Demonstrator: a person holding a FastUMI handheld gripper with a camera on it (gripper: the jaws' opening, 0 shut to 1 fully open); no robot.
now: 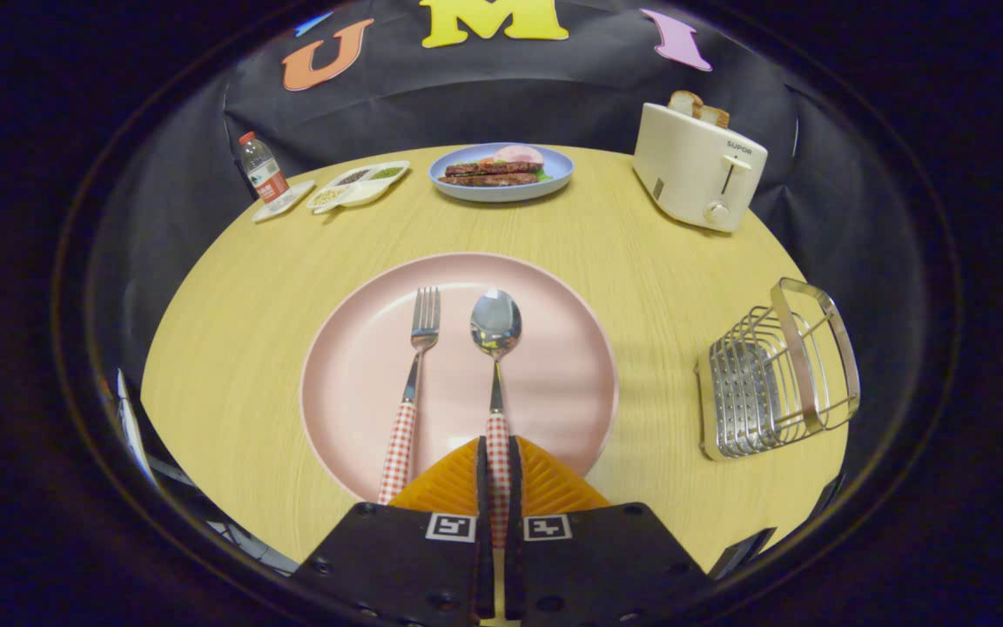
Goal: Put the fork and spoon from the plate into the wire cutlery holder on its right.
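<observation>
A pink plate (554, 383) lies on the round wooden table just ahead of my fingers. On it rest a fork (414, 366) and a spoon (495, 335), side by side, bowls and tines pointing away, both with red-checked handles. My gripper (498, 457) is shut on the spoon's checked handle, which runs between the two fingers; the spoon still lies flat on the plate. The fork's handle lies just left of the fingers, untouched. The wire cutlery holder (771, 383) stands to the right of the plate near the table's edge, with nothing in it.
Beyond the plate sit a blue plate of food (554, 174), a white divided dish (362, 185) and a small water bottle (261, 167). A white toaster (697, 165) with bread in it stands at the back right, beyond the holder.
</observation>
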